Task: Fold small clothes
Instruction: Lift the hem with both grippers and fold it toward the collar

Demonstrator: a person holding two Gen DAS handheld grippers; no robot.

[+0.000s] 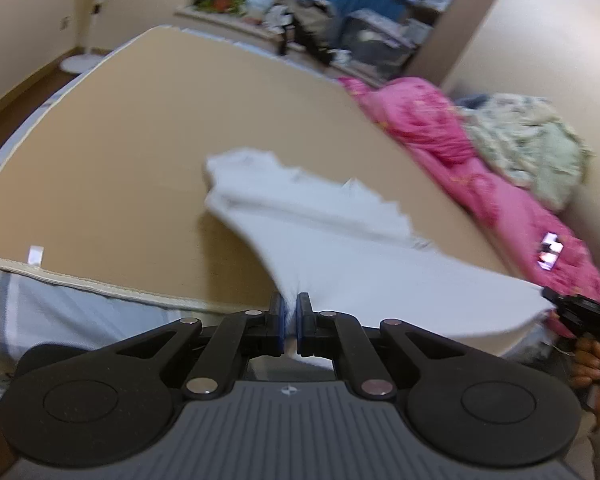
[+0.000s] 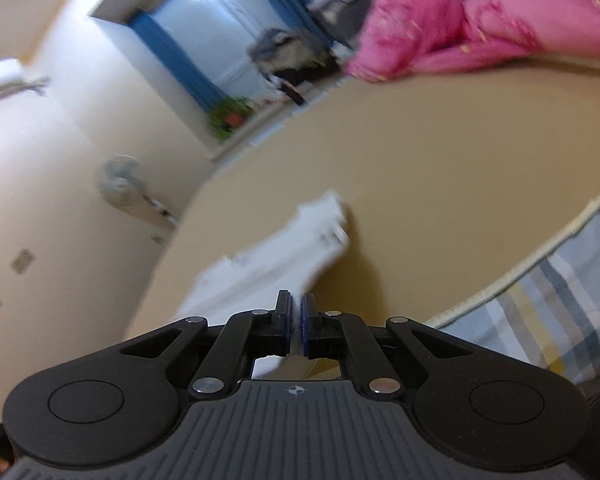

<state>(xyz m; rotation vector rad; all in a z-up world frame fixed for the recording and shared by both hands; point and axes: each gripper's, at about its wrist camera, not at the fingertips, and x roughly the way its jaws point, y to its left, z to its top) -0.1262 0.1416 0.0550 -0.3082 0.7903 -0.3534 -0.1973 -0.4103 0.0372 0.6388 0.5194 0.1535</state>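
A small white garment is stretched above the tan board, its far end resting on the board. My left gripper is shut on its near edge. My right gripper is shut on another edge of the same white garment. The right gripper also shows at the right edge of the left wrist view, holding the cloth's corner. Both views are blurred.
A pink quilt and a pale floral blanket lie along the board's right side, with a phone on the quilt. A plaid sheet lies under the board's near edge. A fan stands by the wall.
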